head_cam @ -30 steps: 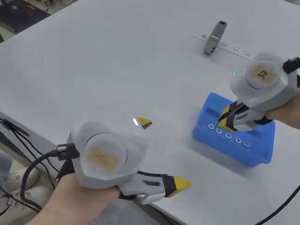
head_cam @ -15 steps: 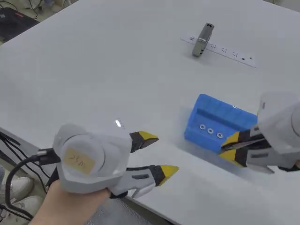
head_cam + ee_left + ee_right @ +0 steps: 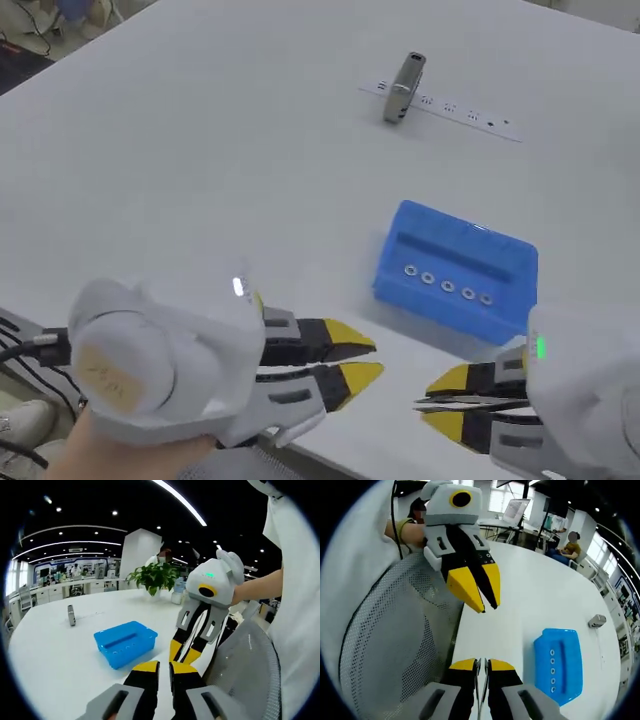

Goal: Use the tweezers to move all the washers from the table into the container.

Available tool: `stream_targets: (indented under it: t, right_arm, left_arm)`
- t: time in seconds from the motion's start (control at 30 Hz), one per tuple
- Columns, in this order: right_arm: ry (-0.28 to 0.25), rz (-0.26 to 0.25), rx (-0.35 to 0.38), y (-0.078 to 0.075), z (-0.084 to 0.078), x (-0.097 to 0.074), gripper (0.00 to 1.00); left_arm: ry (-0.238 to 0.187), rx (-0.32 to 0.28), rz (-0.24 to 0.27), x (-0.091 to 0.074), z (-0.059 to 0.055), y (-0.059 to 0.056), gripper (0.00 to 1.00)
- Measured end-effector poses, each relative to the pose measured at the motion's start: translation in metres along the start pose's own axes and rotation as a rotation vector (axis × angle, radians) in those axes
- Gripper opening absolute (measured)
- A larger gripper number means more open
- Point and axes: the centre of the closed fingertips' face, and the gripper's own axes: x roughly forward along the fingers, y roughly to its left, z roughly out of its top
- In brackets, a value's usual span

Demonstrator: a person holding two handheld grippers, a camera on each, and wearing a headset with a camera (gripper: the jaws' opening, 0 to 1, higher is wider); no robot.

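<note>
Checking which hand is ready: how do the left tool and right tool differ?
The right tool grips the tweezers; the left tool has its jaws nearly together on nothing. In the head view the right tool points left and the left tool points right, tips facing. Both have yellow-tipped jaws and hang short of the blue container.

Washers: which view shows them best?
Head view: five washers sit in a clear row inside the container. The right gripper view shows the same row, smaller. In the left gripper view they're too small to count.
</note>
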Motion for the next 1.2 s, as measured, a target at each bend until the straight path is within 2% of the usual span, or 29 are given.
stream_targets:
  t: [0.03, 0.2, 0.27, 0.37, 0.5, 0.77, 0.83, 0.97, 1.2]
  right_arm:
    - [-0.011, -0.006, -0.007, 0.0, 0.003, -0.001, 0.05]
    - [-0.052, -0.035, -0.092, 0.007, 0.018, -0.005, 0.05]
    - [-0.056, -0.035, -0.099, 0.009, 0.02, -0.006, 0.05]
    - [-0.061, -0.04, -0.106, 0.01, 0.021, -0.008, 0.05]
    - [-0.052, -0.05, -0.113, 0.007, 0.018, -0.011, 0.05]
    - [-0.027, -0.057, -0.122, 0.004, 0.01, -0.012, 0.05]
    - [-0.039, -0.056, -0.102, 0.003, 0.008, -0.01, 0.04]
    - [-0.006, -0.056, -0.088, 0.002, -0.006, -0.005, 0.02]
    - [-0.053, -0.048, -0.05, 0.001, -0.003, -0.01, 0.02]
  left_arm:
    - [-0.006, 0.033, -0.02, 0.002, 0.008, -0.005, 0.05]
    - [-0.052, 0.126, -0.123, 0.017, 0.04, -0.034, 0.07]
    - [-0.06, 0.153, -0.155, 0.024, 0.048, -0.042, 0.07]
    - [-0.051, 0.196, -0.206, 0.032, 0.052, -0.053, 0.07]
    - [-0.026, 0.234, -0.235, 0.036, 0.05, -0.058, 0.05]
    - [0.004, 0.284, -0.25, 0.043, 0.047, -0.056, 0.01]
    - [0.009, 0.287, -0.233, 0.043, 0.043, -0.051, 0.0]
    - [0.032, 0.234, -0.18, 0.032, 0.029, -0.032, 0.01]
    - [0.069, 0.167, -0.128, 0.015, 0.012, -0.01, 0.04]
